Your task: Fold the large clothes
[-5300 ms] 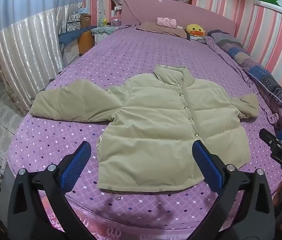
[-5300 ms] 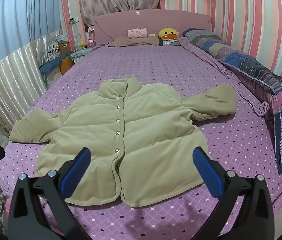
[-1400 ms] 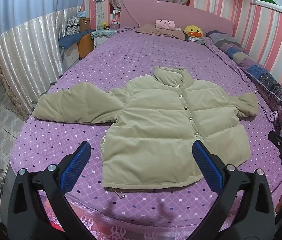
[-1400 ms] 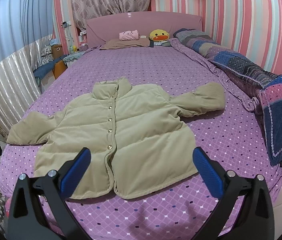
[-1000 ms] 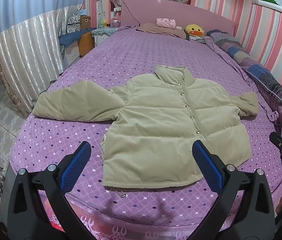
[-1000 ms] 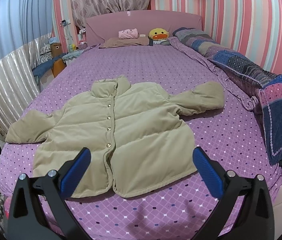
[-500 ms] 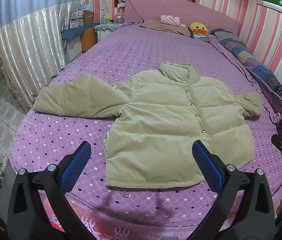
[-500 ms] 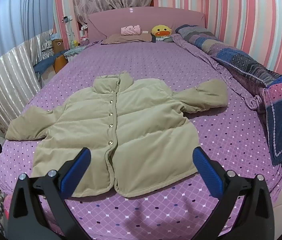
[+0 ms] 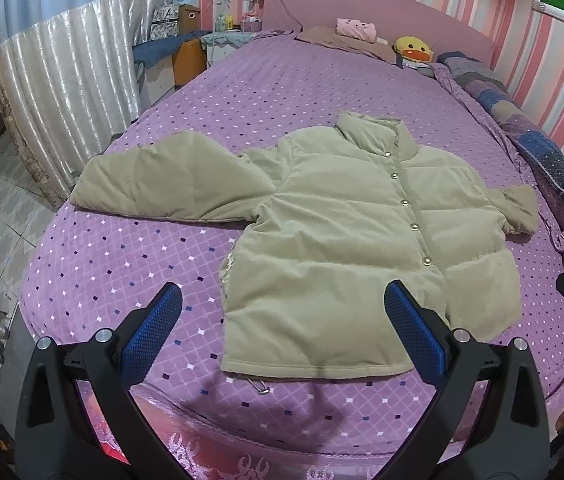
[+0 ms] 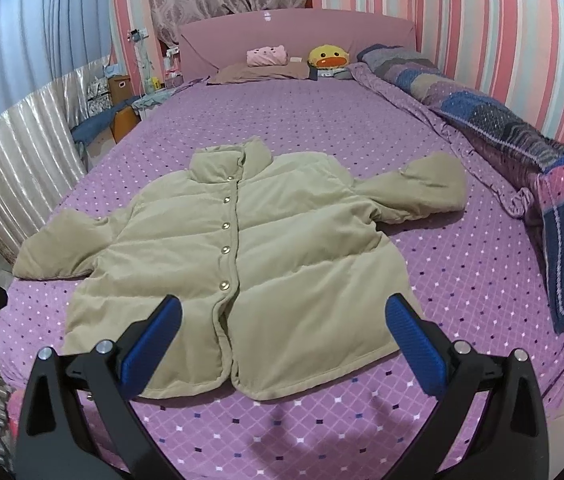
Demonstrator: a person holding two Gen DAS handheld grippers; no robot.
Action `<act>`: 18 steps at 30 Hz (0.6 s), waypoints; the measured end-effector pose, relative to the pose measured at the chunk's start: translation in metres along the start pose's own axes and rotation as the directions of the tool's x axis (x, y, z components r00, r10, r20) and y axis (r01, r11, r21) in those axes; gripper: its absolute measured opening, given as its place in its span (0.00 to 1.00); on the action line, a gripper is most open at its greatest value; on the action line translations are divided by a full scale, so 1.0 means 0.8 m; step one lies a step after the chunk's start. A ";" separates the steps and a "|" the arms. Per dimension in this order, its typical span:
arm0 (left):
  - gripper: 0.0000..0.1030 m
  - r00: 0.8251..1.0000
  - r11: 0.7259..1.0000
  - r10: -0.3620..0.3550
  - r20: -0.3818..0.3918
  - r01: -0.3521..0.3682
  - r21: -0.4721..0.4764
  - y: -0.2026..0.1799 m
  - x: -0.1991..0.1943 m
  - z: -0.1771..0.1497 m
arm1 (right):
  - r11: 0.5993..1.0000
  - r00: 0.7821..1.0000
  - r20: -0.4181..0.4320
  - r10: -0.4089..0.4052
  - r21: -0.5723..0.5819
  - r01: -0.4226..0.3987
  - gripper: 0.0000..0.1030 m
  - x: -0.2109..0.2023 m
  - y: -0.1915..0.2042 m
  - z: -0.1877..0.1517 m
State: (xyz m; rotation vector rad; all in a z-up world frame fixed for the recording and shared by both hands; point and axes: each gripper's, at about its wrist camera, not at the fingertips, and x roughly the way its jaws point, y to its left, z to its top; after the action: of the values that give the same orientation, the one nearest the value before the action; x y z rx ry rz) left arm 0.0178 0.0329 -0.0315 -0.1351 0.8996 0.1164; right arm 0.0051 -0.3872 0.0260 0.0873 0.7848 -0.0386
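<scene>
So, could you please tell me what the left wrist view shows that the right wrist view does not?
Only the left wrist view shows the metal clip poking out under the jacket's hem. Only the right wrist view shows the far sleeve fully spread towards the quilt. Both show the buttoned jacket flat on the bed, the duck toy, and open grippers: left, right.

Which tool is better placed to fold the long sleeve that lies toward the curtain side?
Probably the left tool. Its view looks straight along the long sleeve of the jacket, and both tools are open and empty. The right tool faces the jacket's other half.
</scene>
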 end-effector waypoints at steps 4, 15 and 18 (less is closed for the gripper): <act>0.97 1.000 1.000 0.005 -0.008 -0.005 0.006 0.007 0.008 0.005 | 1.000 1.000 0.012 0.014 0.002 -0.014 0.98 0.006 0.002 0.006; 0.97 0.998 0.998 0.054 -0.025 -0.054 -0.036 0.055 0.043 0.018 | 1.000 1.000 0.024 0.004 -0.028 -0.003 0.98 0.045 0.023 0.025; 0.97 0.997 0.997 0.055 -0.058 -0.058 -0.055 0.076 0.061 0.020 | 0.995 0.989 0.147 -0.026 -0.093 0.040 0.98 0.031 0.042 0.040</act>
State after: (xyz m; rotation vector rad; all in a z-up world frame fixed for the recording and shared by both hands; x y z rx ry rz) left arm 0.0503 0.0972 -0.0641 -0.1668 0.9570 0.1919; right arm 0.0472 -0.3565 0.0330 -0.0191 0.6404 -0.0383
